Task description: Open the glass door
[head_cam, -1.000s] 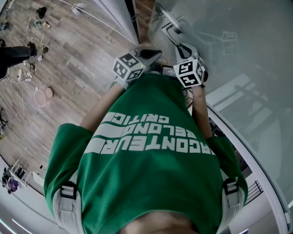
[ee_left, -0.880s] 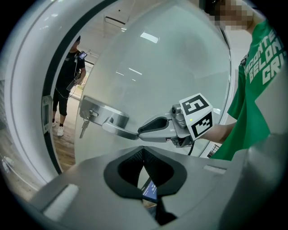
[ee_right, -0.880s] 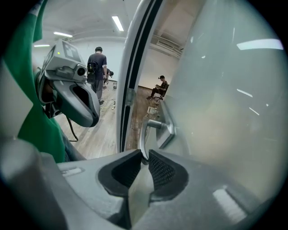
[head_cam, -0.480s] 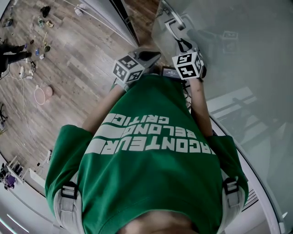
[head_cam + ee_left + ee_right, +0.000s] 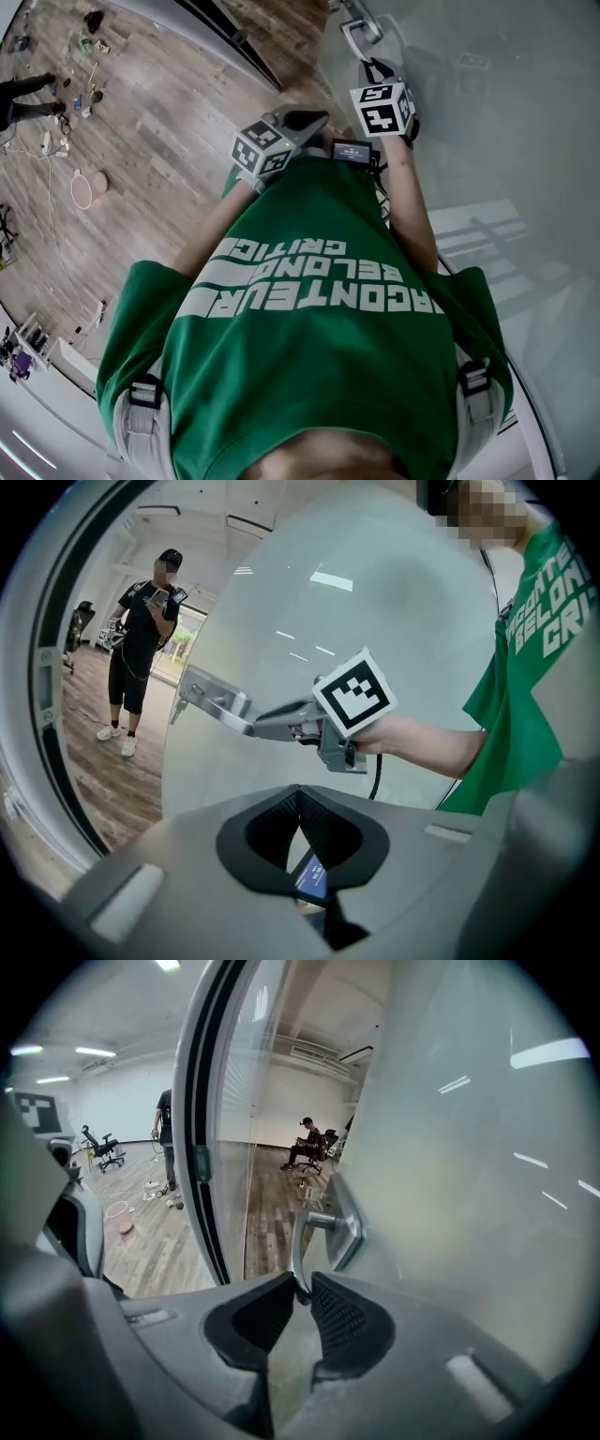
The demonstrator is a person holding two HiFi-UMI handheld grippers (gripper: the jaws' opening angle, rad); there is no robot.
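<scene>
- The right gripper (image 5: 302,1294) has its two jaws squeezed onto the end of the metal handle (image 5: 298,1251). The thin bar sits right between the dark pads.
- The handle is a shiny lever. It sticks out from a metal plate on the glass door (image 5: 469,1176), near the door's edge.
- The door is a big sheet of frosted glass. It stands on the person's right side, touching nothing but the gripper.
- Just beside the handle is the dark door frame (image 5: 199,1147). There is a gap between the door's edge and the frame, so the door looks partly open.
- The left gripper (image 5: 299,796) is held out in front of the body, away from the door. Its jaws are pressed together with nothing in them. A small screen (image 5: 312,878) shows behind them.
- Farther off are the wood floor (image 5: 141,141) and a person in black clothes (image 5: 141,639).
- I think the door is heavy and stiff, and glass can break, so it should swing slowly.
- The metal bar looks smooth and may slip. The best place to hold is the far end of the lever, where the jaws are now, with a firm squeeze.
</scene>
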